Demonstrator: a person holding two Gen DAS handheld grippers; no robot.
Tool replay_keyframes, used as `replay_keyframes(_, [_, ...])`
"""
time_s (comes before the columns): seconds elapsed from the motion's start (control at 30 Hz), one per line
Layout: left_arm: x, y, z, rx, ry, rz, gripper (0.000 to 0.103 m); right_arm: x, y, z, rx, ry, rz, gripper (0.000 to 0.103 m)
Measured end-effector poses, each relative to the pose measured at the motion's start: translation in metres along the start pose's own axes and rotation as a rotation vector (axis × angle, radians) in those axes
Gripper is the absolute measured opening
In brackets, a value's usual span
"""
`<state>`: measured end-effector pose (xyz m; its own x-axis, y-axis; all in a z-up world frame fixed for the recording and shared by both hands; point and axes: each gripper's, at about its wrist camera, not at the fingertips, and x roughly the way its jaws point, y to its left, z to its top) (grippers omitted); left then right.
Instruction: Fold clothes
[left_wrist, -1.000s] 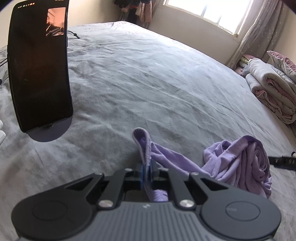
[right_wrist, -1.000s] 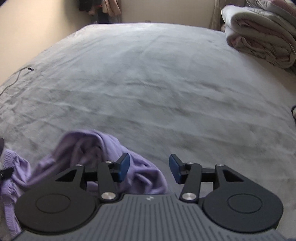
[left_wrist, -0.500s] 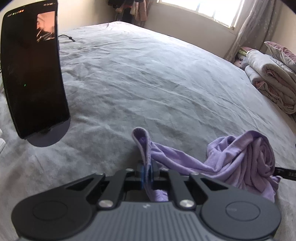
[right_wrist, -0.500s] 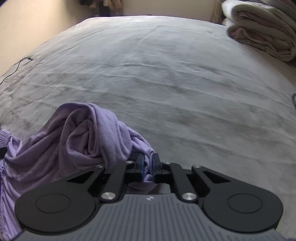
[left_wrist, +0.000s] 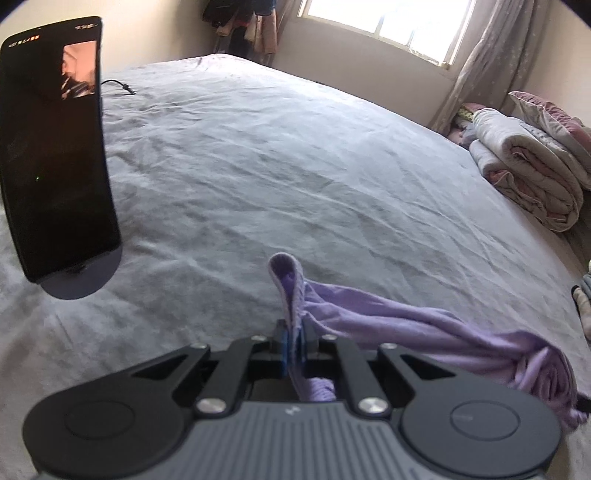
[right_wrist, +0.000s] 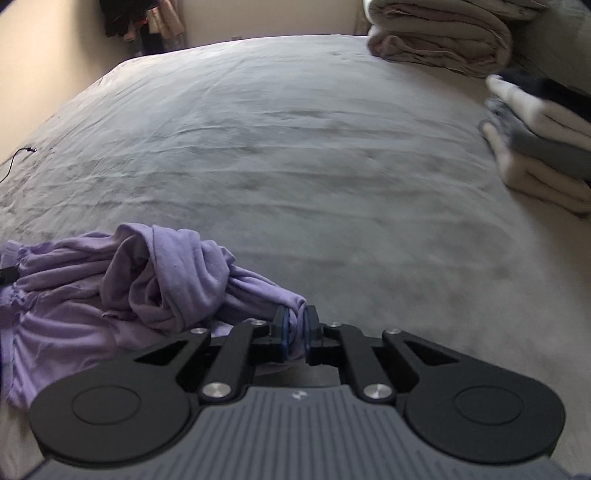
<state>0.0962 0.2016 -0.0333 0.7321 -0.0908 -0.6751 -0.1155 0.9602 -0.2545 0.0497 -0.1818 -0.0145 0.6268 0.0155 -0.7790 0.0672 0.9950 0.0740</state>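
Note:
A crumpled lilac garment (left_wrist: 406, 328) lies on the grey bedspread (left_wrist: 295, 177), stretched between both grippers. My left gripper (left_wrist: 293, 349) is shut on a ribbed edge of it that loops up above the fingers. In the right wrist view the same lilac garment (right_wrist: 147, 280) bunches at the lower left, and my right gripper (right_wrist: 294, 334) is shut on a twisted end of it. The cloth runs taut from the left gripper down to the right.
A dark phone on a stand (left_wrist: 55, 155) rises at the left. A charging cable (left_wrist: 118, 86) lies on the bed (right_wrist: 295, 155) behind it. Rolled quilts (left_wrist: 528, 170) sit at the right edge. A stack of folded clothes (right_wrist: 543, 147) sits at the right.
My right gripper went from open to shut on the garment's end and pulled it rightward. The cloth now stretches out between the two grippers. The left grip held throughout.

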Motion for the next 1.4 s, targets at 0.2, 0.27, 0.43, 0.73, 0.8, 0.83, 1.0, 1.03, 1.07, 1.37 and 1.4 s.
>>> replay_keyframes(0.2, [0.0, -0.005, -0.001, -0.007, 0.001, -0.036, 0.006, -0.025, -0.011, -0.025, 0.039, 0.039, -0.006, 0.007])
replay_keyframes(0.27, [0.0, -0.007, 0.0, -0.01, 0.002, -0.048, 0.006, -0.035, -0.011, -0.033, 0.041, 0.048, 0.003, 0.007])
replay_keyframes(0.43, [0.005, -0.008, 0.0, -0.027, 0.021, -0.063, 0.006, -0.037, -0.006, -0.05, 0.012, 0.104, 0.045, 0.009])
replay_keyframes(0.73, [0.013, -0.006, 0.0, -0.063, 0.053, -0.059, 0.006, -0.027, 0.005, -0.02, -0.022, 0.029, 0.07, 0.037])
replay_keyframes(0.8, [0.014, -0.008, 0.0, -0.063, 0.058, -0.053, 0.006, -0.019, 0.011, -0.01, -0.034, 0.019, 0.079, 0.037])
replay_keyframes(0.83, [0.015, -0.008, 0.0, -0.061, 0.059, -0.051, 0.006, -0.014, 0.015, -0.005, -0.038, 0.02, 0.089, 0.037])
replay_keyframes(1.0, [0.017, -0.012, 0.0, -0.05, 0.063, -0.044, 0.006, 0.012, 0.042, 0.013, -0.078, 0.027, 0.138, 0.037])
replay_keyframes(1.03, [0.017, -0.013, 0.001, -0.047, 0.063, -0.043, 0.006, 0.017, 0.049, 0.017, -0.09, 0.027, 0.144, 0.037])
replay_keyframes(1.07, [0.018, -0.013, 0.001, -0.044, 0.063, -0.042, 0.006, 0.022, 0.055, 0.019, -0.102, 0.027, 0.151, 0.037])
replay_keyframes(1.37, [0.024, -0.017, 0.002, -0.026, 0.079, -0.025, 0.006, 0.063, 0.104, 0.036, -0.15, 0.051, 0.215, 0.039])
replay_keyframes(1.4, [0.024, -0.018, 0.002, -0.024, 0.079, -0.024, 0.006, 0.067, 0.109, 0.036, -0.158, 0.053, 0.218, 0.039])
